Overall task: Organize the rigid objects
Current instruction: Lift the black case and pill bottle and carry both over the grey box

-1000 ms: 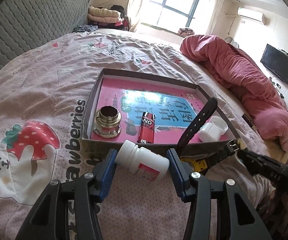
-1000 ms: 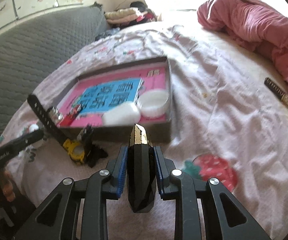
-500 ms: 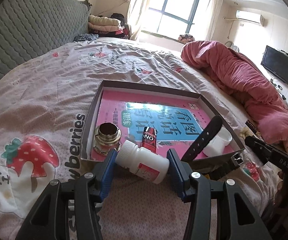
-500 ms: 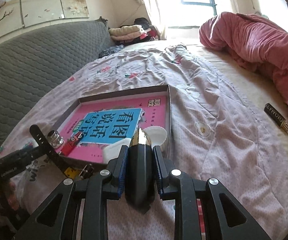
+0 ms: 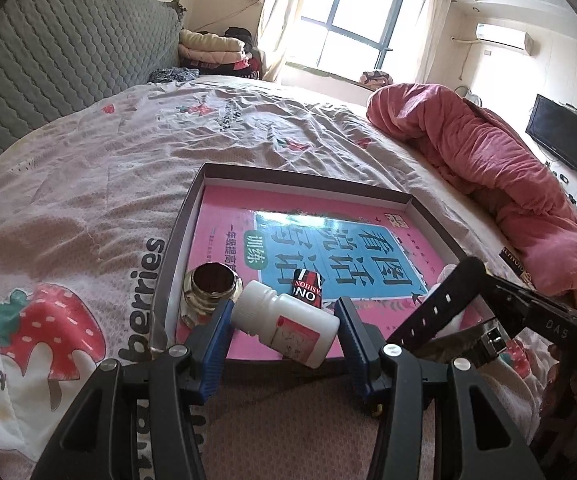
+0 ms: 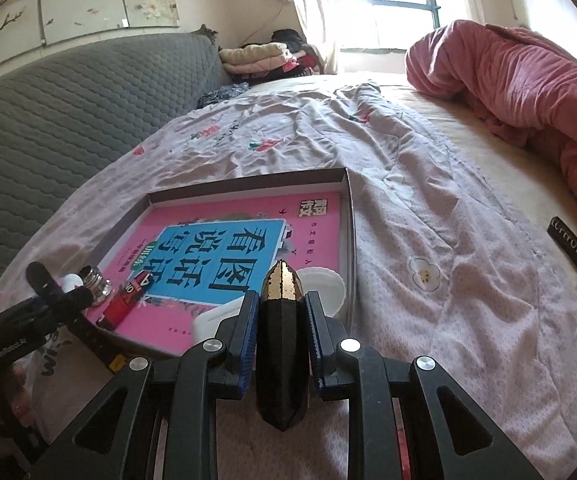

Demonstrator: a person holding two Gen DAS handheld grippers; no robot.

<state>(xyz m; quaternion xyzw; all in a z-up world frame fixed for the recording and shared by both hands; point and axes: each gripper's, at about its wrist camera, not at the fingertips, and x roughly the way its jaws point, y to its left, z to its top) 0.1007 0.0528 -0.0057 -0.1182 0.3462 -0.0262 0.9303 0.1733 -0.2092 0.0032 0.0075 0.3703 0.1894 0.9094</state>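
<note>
Two grippers angled downward over the near edge of the shallow box (image 5: 192,216) on the bed (image 5: 88,184). Left gripper (image 5: 284,330): jaws clenched on a white bottle (image 5: 288,326) held crosswise. Right gripper (image 6: 281,326): jaws clamped on an upright black-and-gold case (image 6: 282,344) just before the box.

A bed (image 5: 88,184) carries a shallow tray (image 5: 300,179) and a rumpled pink duvet (image 5: 488,160).

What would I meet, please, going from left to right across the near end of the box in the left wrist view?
Brass fitting → white bottle, held in the left gripper → red lighter → black watch strap.
</note>
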